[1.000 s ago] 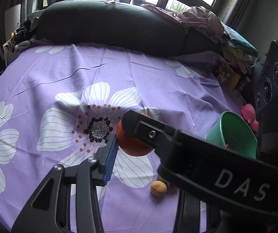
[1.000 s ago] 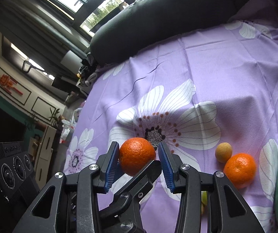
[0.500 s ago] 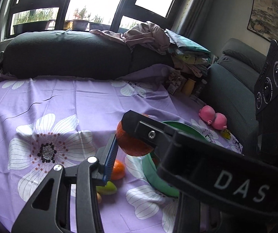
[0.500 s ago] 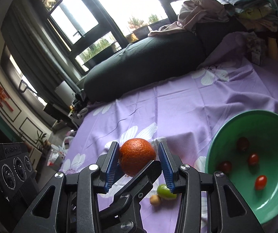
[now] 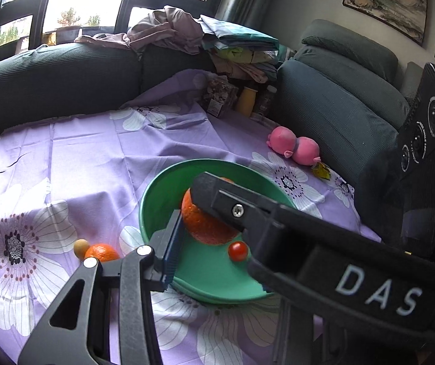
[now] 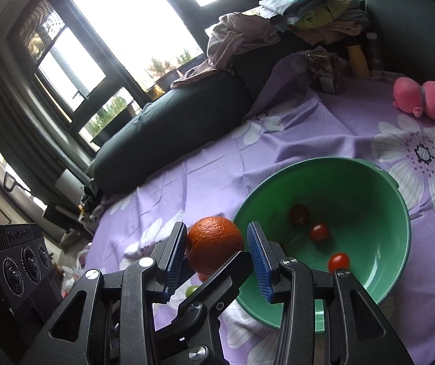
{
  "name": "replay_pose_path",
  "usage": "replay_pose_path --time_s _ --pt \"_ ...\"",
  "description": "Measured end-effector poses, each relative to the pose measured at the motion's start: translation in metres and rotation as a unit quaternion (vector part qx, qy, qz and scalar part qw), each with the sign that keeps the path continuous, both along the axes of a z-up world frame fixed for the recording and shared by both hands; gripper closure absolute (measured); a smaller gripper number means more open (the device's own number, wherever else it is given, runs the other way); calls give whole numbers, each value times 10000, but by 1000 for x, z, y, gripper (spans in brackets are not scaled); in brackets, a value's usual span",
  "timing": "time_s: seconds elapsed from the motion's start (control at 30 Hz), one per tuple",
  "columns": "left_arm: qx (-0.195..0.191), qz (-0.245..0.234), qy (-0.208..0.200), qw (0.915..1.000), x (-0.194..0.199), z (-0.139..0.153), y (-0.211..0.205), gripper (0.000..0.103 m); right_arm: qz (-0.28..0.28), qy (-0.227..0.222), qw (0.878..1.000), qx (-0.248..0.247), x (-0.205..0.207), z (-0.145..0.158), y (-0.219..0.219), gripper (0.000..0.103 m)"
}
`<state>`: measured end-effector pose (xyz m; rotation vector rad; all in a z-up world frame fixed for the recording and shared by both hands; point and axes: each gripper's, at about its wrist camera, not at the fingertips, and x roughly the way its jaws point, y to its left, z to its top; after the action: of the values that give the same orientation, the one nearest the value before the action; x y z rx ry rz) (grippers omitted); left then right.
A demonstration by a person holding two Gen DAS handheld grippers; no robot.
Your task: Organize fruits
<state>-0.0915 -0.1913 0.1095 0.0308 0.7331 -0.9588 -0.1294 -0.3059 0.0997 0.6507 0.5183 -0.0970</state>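
Both tongs (image 5: pixel 187 234) (image 6: pixel 217 252) swung over green bowl (image 6: pixel 400 213), tilted downward, crossed, jointly pinching one orange (image 6: pixel 214 240)

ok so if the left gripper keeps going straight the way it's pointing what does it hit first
Probably the inside of the green bowl. The left gripper points down into it, orange in its jaws, and a small tomato lies near that line; depth is hard to judge.

Both grippers point downward and cross each other, the left gripper (image 5: pixel 210 213) and right gripper (image 6: pixel 216 251) part-closed, jaws standing narrowly apart.
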Motion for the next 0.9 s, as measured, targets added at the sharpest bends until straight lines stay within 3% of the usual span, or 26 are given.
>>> replay_pose_path --time_s 0.4,0.9 --pt "159 -451 465 9978 -1 -25 -38 62 -503 454 9974 239 -11 -25 -31 57" --pt "250 -741 876 9931 2 -42 -53 63 -726 952 9926 216 -11 -38 -40 57"
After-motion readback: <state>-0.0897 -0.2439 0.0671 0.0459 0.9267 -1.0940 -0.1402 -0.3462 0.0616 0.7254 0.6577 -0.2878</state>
